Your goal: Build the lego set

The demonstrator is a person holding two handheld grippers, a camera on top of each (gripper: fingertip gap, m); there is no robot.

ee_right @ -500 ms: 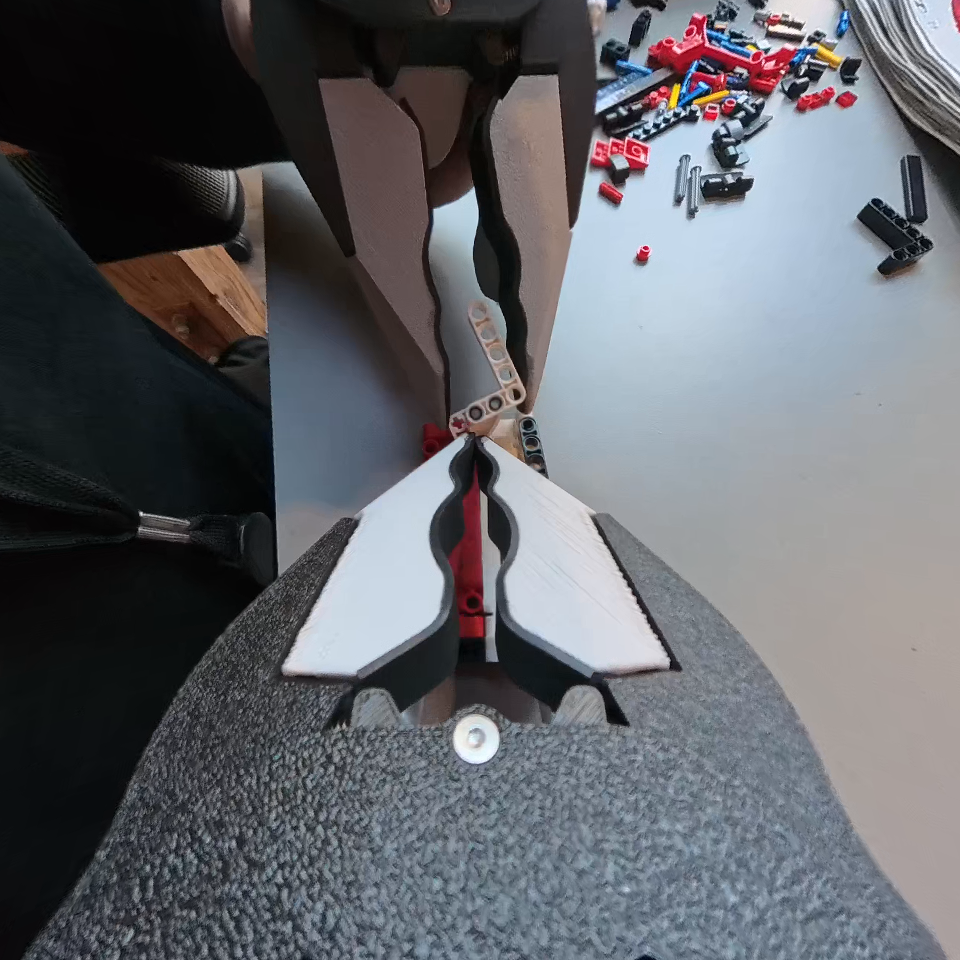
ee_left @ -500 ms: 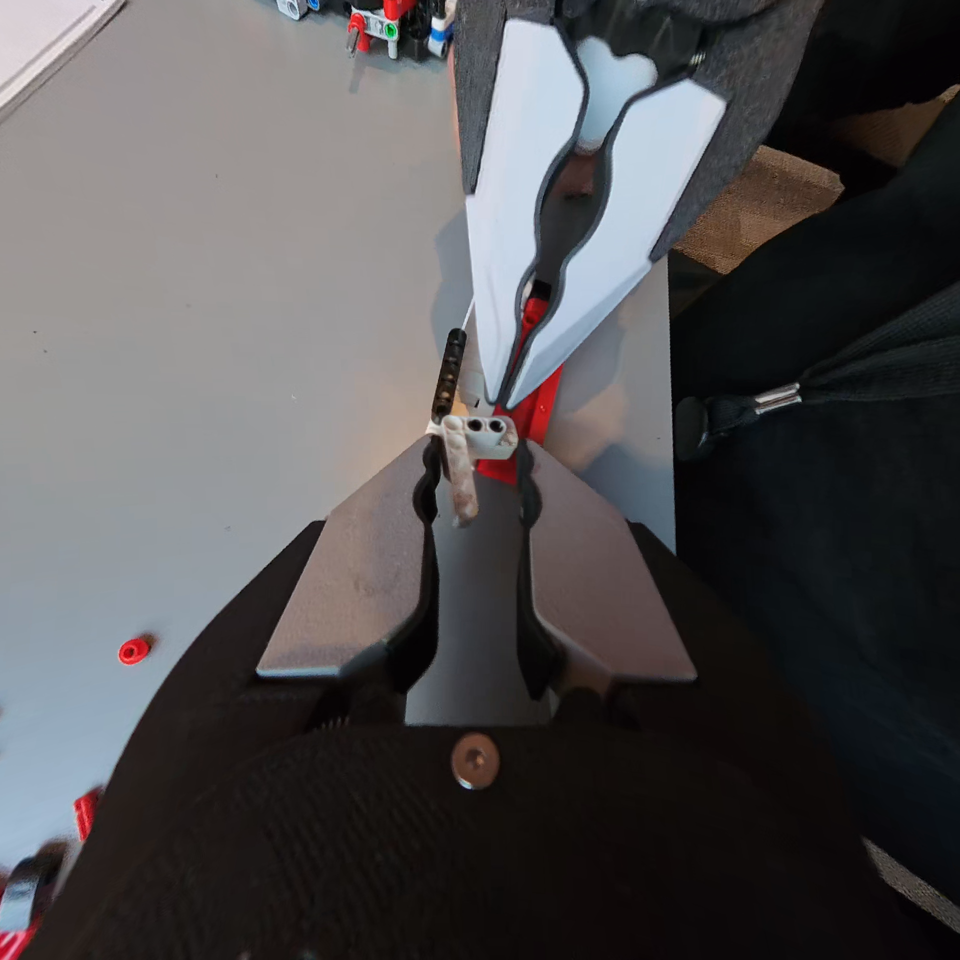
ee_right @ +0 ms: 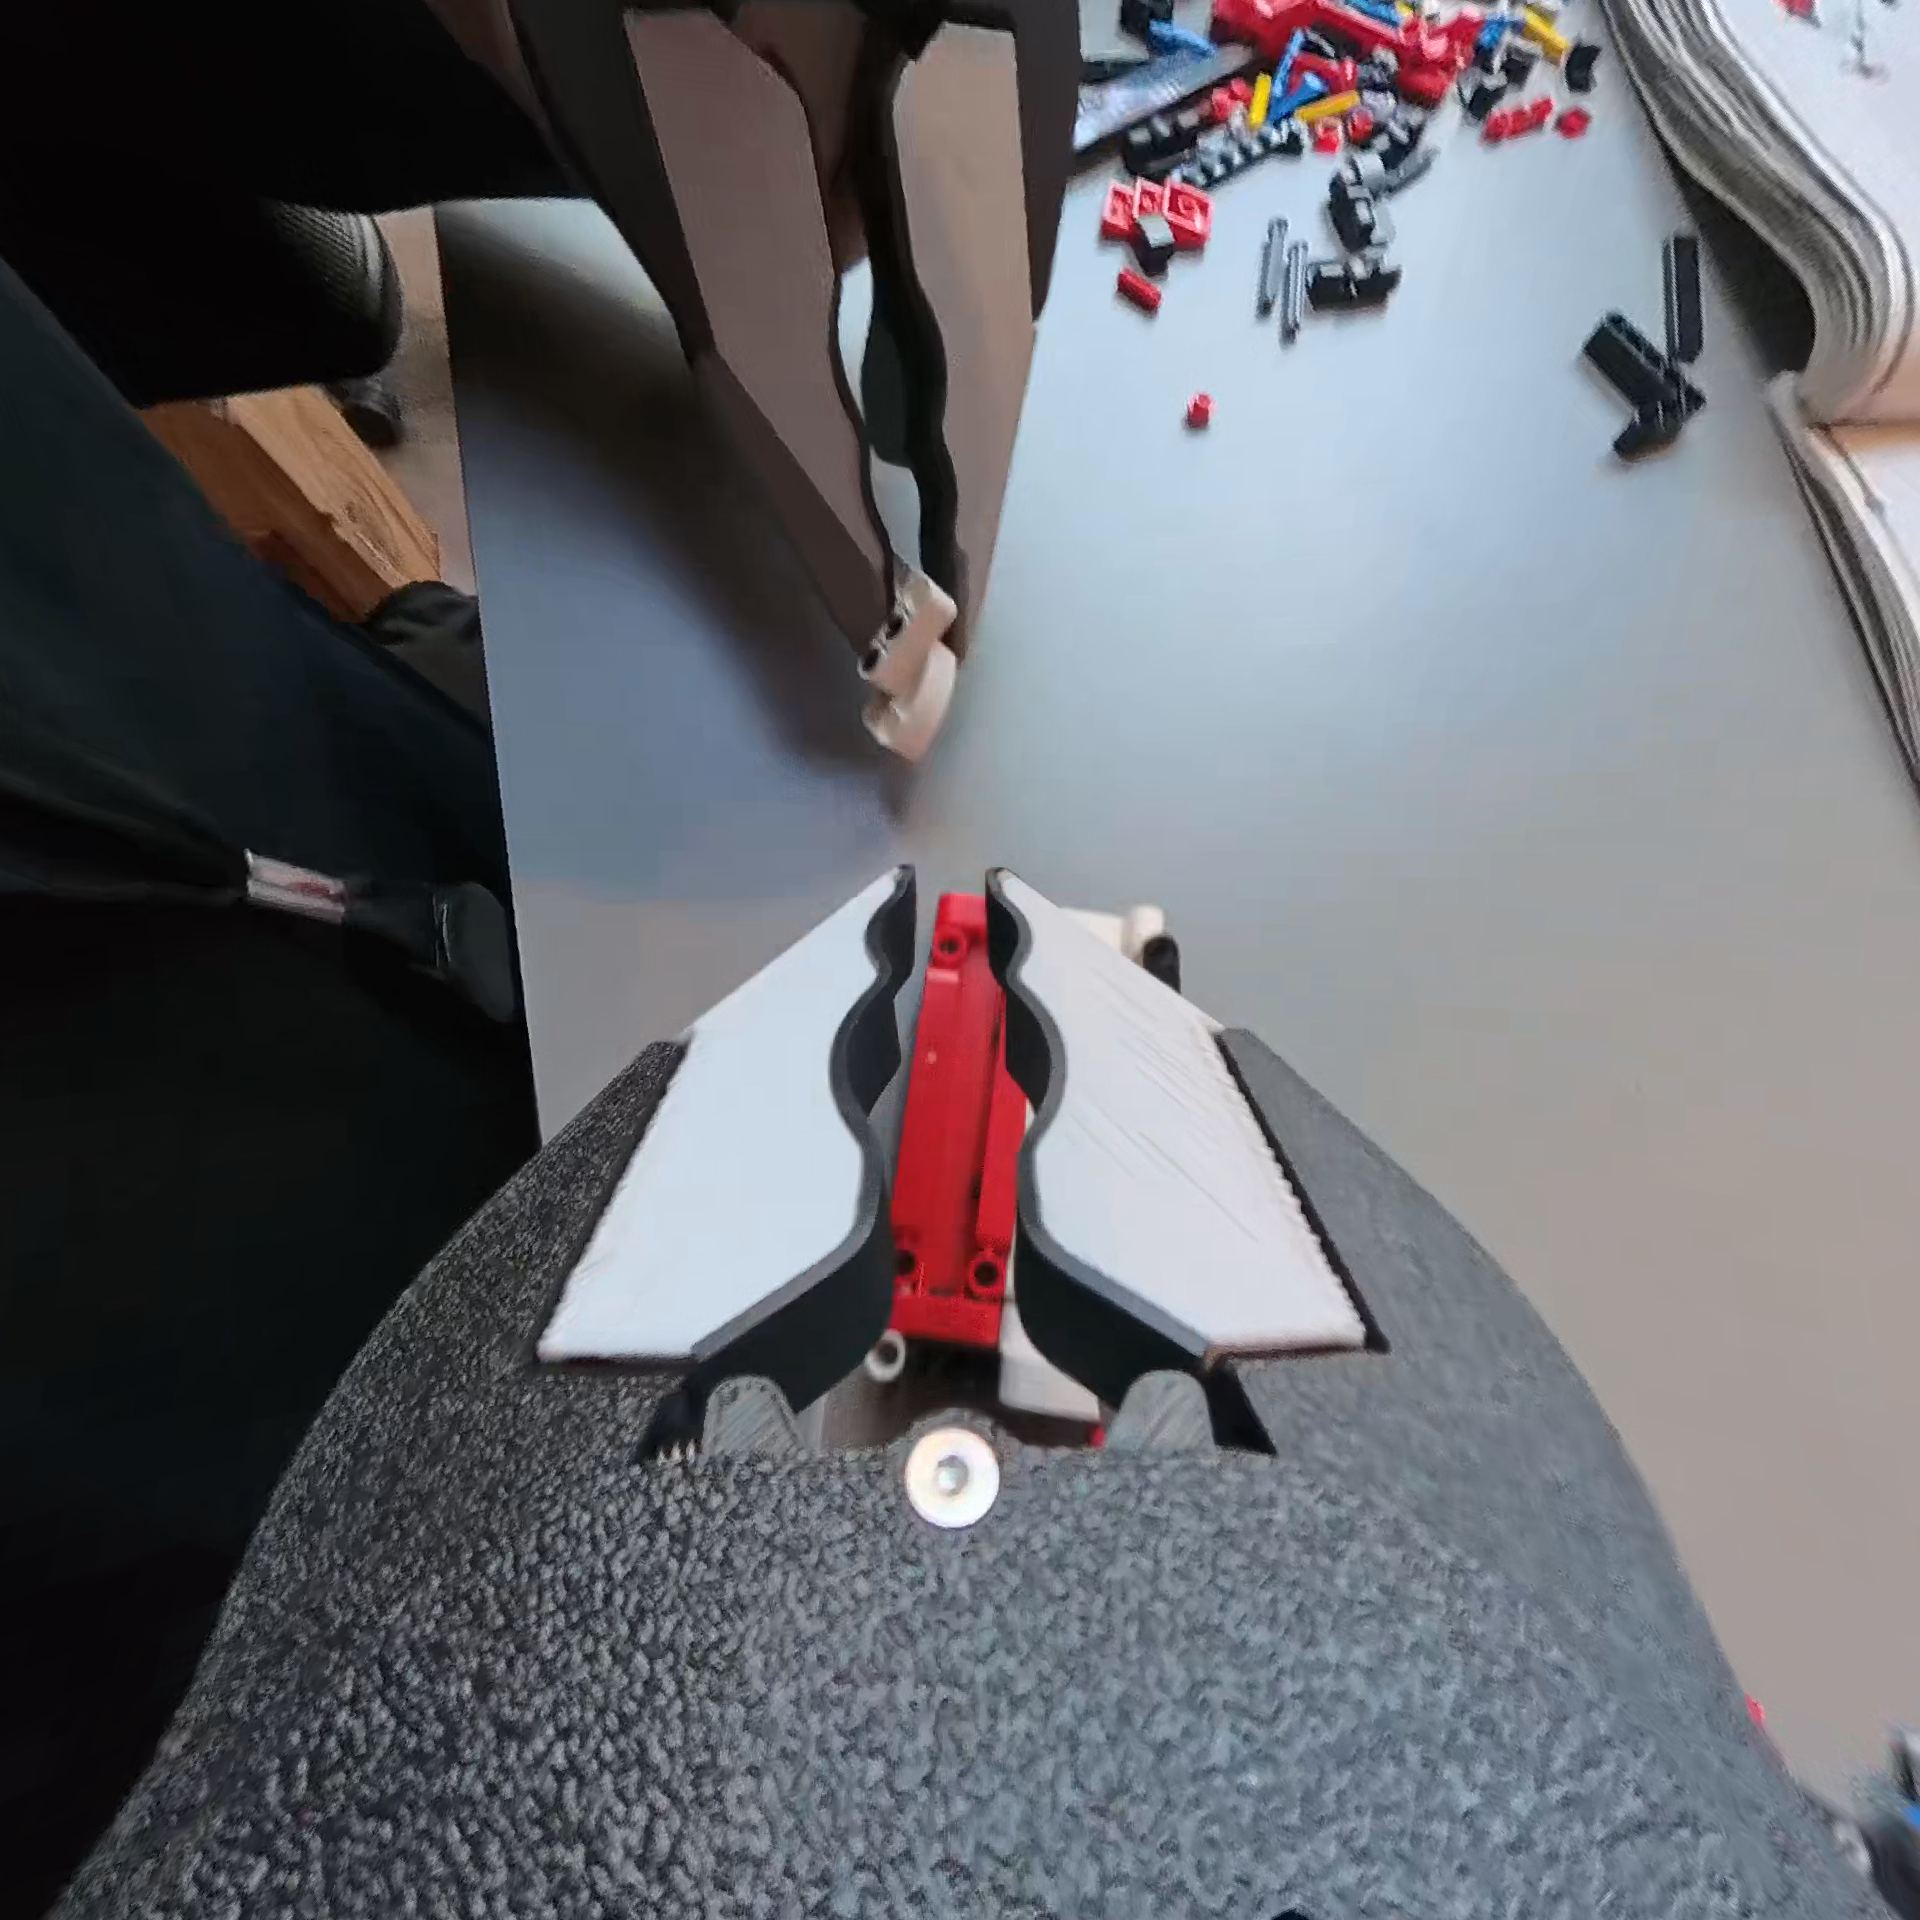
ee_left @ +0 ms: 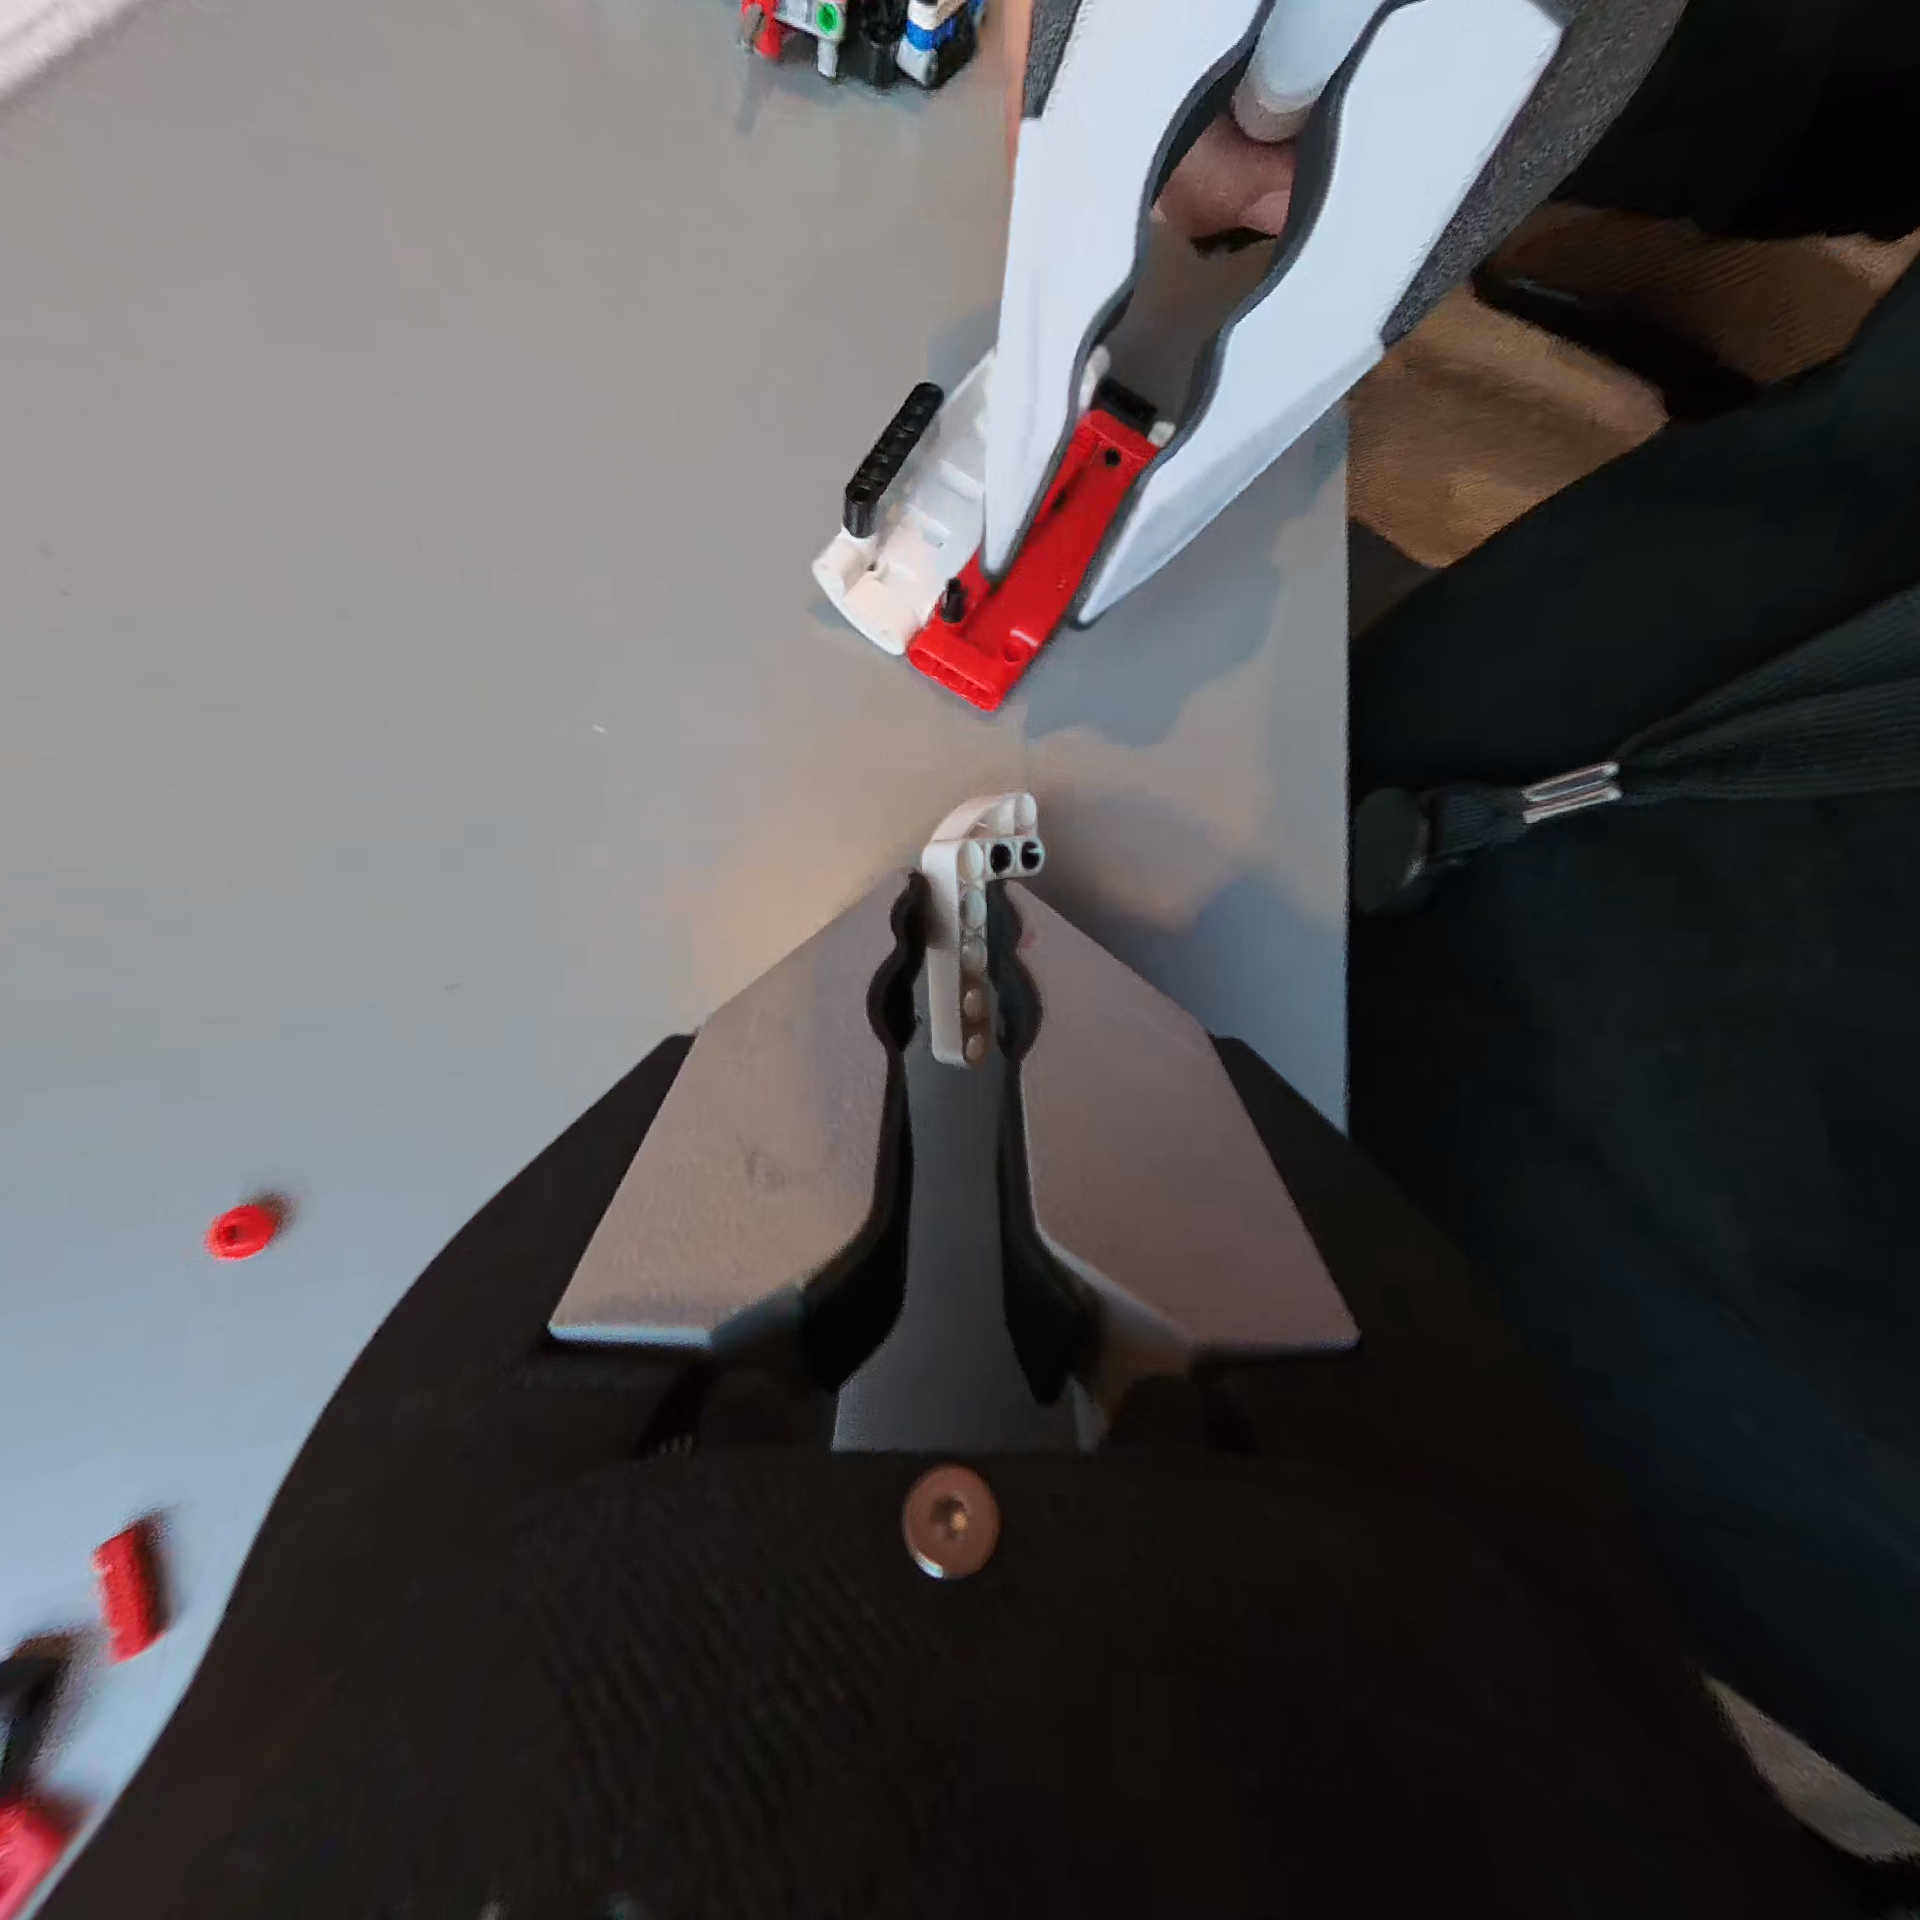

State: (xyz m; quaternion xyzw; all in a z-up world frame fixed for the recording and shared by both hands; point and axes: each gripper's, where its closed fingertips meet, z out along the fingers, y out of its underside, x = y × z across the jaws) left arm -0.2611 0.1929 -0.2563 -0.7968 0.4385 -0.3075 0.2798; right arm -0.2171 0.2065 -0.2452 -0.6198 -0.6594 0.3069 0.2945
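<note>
Two tongs | left (ee_left: 961, 914): one white beam (ee_left: 961, 935) | right (ee_right: 948, 883): one red assembly (ee_right: 961, 1101) (apart)

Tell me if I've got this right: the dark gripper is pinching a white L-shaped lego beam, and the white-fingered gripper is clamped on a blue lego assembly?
Not quite. The dark left gripper does pinch the white L-shaped lego beam, but the white-fingered right gripper is clamped on a red lego assembly, not a blue one. The right wrist view shows the red piece between its fingers.
</note>
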